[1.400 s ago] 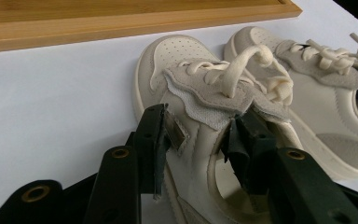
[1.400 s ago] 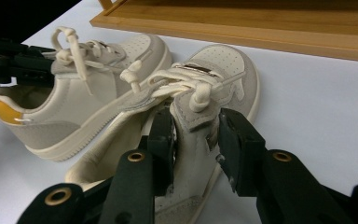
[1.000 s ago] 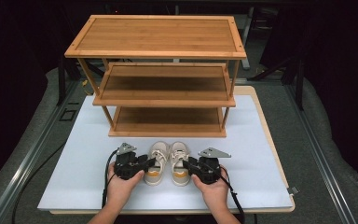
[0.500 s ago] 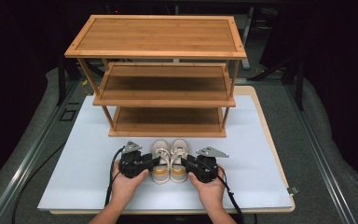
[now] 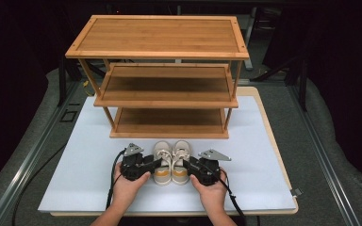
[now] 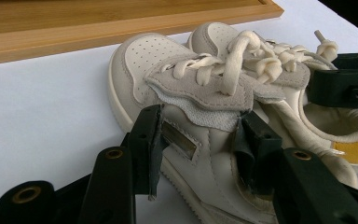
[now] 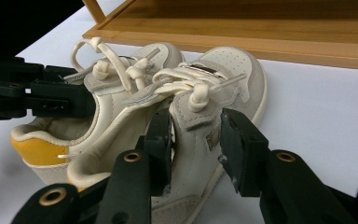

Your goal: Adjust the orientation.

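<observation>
Two shoes (image 5: 172, 161) unmoved, left gripper (image 5: 156, 163) clamping one, right gripper (image 5: 186, 165) just opening, loosening.

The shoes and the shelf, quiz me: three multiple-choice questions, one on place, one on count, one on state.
1. Where do the two small cream sneakers stand?
A. on the top shelf
B. on the white mat in front of the rack
C. on the floor

2. How many shelves has the wooden rack?
A. two
B. three
C. five

3. How do the sneakers' laces look?
A. tied
B. missing
C. hanging loose

Answers:
1 B, they sit on the mat before the lowest shelf.
2 B, three boards are stacked.
3 A, knots show in both tool views.
</observation>
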A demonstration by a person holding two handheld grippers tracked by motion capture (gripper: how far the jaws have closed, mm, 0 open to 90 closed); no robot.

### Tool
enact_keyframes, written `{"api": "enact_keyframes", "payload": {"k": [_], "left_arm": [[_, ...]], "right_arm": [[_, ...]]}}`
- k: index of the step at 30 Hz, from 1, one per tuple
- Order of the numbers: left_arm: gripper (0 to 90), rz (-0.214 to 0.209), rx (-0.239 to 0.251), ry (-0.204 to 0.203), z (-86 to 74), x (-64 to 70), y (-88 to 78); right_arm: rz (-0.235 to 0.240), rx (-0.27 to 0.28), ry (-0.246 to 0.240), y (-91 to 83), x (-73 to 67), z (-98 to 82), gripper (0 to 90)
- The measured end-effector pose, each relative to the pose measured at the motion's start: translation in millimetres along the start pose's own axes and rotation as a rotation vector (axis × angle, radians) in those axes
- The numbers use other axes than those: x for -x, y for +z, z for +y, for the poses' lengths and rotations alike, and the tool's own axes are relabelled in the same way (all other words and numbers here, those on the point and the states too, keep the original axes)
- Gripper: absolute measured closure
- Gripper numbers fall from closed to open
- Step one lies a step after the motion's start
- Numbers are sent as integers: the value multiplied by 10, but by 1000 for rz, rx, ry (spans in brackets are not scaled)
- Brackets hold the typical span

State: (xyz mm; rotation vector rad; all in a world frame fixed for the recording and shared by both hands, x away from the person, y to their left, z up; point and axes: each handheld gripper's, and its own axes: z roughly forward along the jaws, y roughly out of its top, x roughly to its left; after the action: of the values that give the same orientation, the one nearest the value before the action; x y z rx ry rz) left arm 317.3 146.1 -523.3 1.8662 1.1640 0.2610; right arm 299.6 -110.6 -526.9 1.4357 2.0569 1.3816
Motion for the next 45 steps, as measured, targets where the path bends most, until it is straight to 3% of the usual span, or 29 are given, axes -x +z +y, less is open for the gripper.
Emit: {"api": "enact_keyframes", "payload": {"k": [6, 15, 19, 28, 38, 40, 45], "left_arm": [[541, 10, 22, -12, -25, 12, 3], [496, 19, 86, -49, -133, 20, 26], [496, 18, 119, -71, -166, 19, 32], [494, 27, 169, -97, -233, 20, 45], [495, 32, 227, -137, -298, 40, 63], [495, 32, 228, -139, -300, 40, 64], [496, 36, 235, -143, -305, 49, 68]], "right_arm": [[-26, 3, 17, 16, -19, -20, 567], [-28, 55, 73, 40, -56, -78, 506], [-37, 81, 65, 42, -74, -98, 505], [-57, 188, 129, 51, -109, -225, 518], [-106, 221, 157, 72, -163, -281, 557], [-87, 217, 171, 69, -155, -283, 558], [-96, 213, 203, 77, -157, -289, 560]]}}
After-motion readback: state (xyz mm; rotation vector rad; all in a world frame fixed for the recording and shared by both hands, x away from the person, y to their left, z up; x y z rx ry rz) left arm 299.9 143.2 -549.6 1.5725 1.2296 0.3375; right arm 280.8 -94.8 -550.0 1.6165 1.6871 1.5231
